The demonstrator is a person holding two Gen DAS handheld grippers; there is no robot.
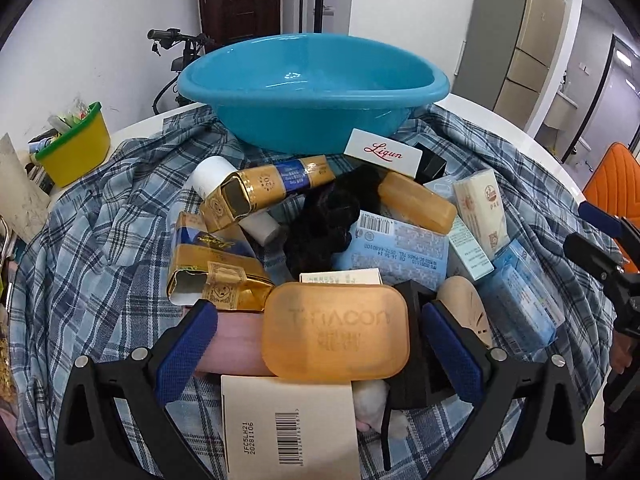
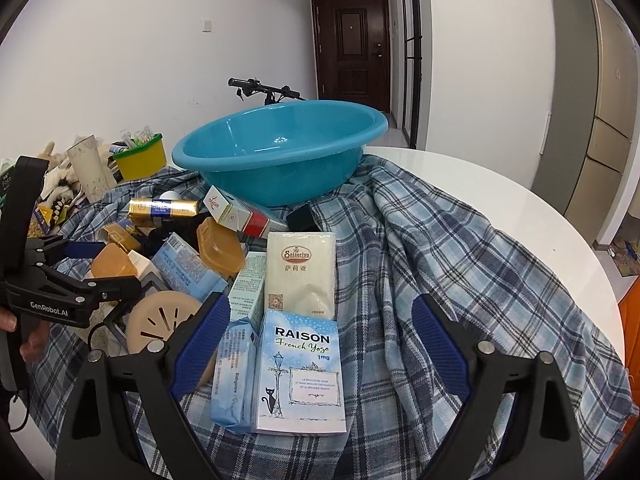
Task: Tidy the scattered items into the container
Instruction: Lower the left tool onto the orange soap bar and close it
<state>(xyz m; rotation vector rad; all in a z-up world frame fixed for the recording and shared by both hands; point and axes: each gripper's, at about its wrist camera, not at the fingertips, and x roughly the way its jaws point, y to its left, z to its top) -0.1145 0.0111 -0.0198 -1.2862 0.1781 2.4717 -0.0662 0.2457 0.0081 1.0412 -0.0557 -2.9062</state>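
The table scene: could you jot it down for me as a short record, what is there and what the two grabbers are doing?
container: blue basin, nothing visible inside
surface: plaid cloth over a white table
scattered items: boxes, soap cases, a black hair tie, all outside the basin
left gripper: open, straddling an orange soap case
right gripper: open, with the RAISON box between its fingers
progress: nothing tidied yet

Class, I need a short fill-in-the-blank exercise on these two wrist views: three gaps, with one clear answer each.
1. The basin at the back of the table is coloured ____.
2. Between the fingers of the left tool lies an orange ____ box.
3. The box between the open fingers of the right tool reads ____ in bold capitals.

Missing words: blue; soap; RAISON
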